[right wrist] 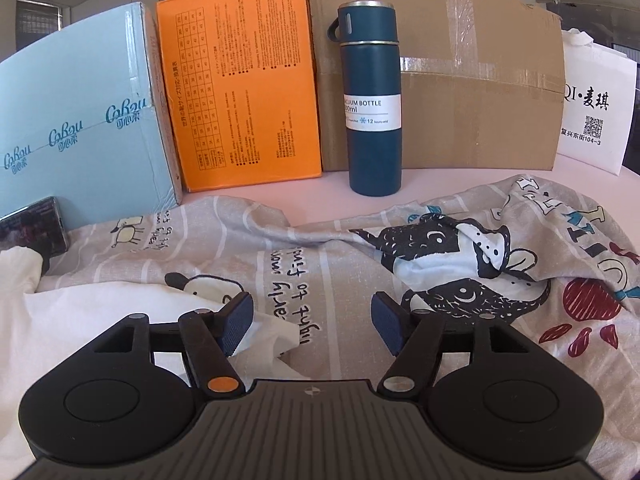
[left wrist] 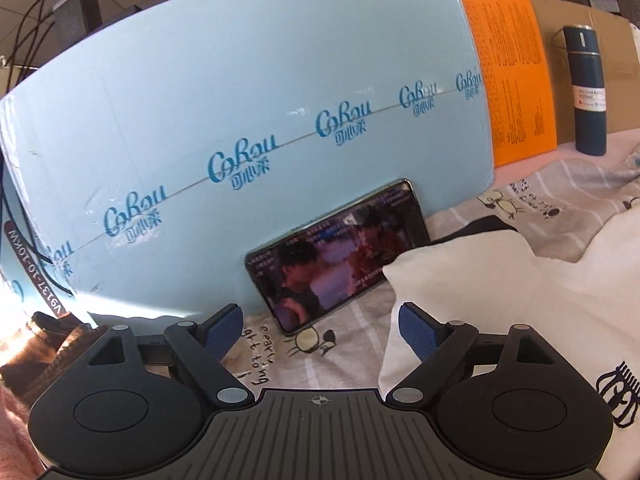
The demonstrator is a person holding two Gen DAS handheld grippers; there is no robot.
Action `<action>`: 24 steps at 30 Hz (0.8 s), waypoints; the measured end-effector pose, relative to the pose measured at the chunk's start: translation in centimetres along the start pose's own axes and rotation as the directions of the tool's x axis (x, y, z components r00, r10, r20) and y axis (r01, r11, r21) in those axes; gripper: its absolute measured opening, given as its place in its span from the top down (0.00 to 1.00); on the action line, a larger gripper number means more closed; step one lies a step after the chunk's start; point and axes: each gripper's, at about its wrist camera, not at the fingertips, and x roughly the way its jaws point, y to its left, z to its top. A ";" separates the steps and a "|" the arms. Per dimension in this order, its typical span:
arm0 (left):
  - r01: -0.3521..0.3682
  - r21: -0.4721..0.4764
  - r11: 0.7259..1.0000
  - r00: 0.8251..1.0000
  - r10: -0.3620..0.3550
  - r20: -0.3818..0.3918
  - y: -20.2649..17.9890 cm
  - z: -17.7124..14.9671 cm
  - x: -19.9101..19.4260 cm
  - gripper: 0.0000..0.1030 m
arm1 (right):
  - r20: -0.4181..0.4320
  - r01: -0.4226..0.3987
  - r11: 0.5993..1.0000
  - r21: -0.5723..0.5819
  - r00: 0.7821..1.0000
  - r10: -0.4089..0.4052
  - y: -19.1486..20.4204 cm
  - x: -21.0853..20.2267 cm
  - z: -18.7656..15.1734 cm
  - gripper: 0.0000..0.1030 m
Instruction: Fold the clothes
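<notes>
White garment [left wrist: 500, 300] lay just ahead-right of my left tool [left wrist: 320, 330], one folded corner poking in front of its right pad; a dark print showed on the cloth at the far right. Left tool stood wide open, nothing between the pads, which hovered over the grey striped cartoon sheet [left wrist: 280, 344].

In the right view the same white garment [right wrist: 80, 320] sat to the left of my right tool [right wrist: 312, 320], a crumpled edge reaching under its left pad. Right tool was open too, no cloth pinched that I could see. A second printed piece with black animal figures [right wrist: 460, 256] lay bunched ahead-right of it.

Further out: phone [left wrist: 340, 252] propped ahead of the left tool against the pale blue box [left wrist: 240, 100], screen lit. Past the right tool, on the pinkish counter [right wrist: 328, 200], a dark blue vacuum bottle [right wrist: 372, 100] stood upright before an orange box [right wrist: 244, 92] and a brown carton [right wrist: 480, 92]; white bag [right wrist: 596, 108] far right.
</notes>
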 end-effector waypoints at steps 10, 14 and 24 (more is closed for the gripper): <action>0.326 -0.185 0.927 0.944 -0.307 0.124 0.5 -4.1 -12.0 0.15 | 0.059 -0.439 0.897 -0.053 0.895 0.441 4.7 -7.1 0.5 0.35; 0.381 -0.153 0.912 0.924 -0.383 0.015 -2.5 -6.0 -12.2 0.17 | -0.113 -0.649 0.761 -0.026 0.758 0.643 9.2 -7.1 -0.8 0.35; 0.466 0.020 0.885 0.883 -0.463 -0.083 -6.4 -8.0 -11.5 0.82 | -0.335 -0.707 0.705 -0.056 0.678 0.654 15.2 -6.0 -5.4 0.83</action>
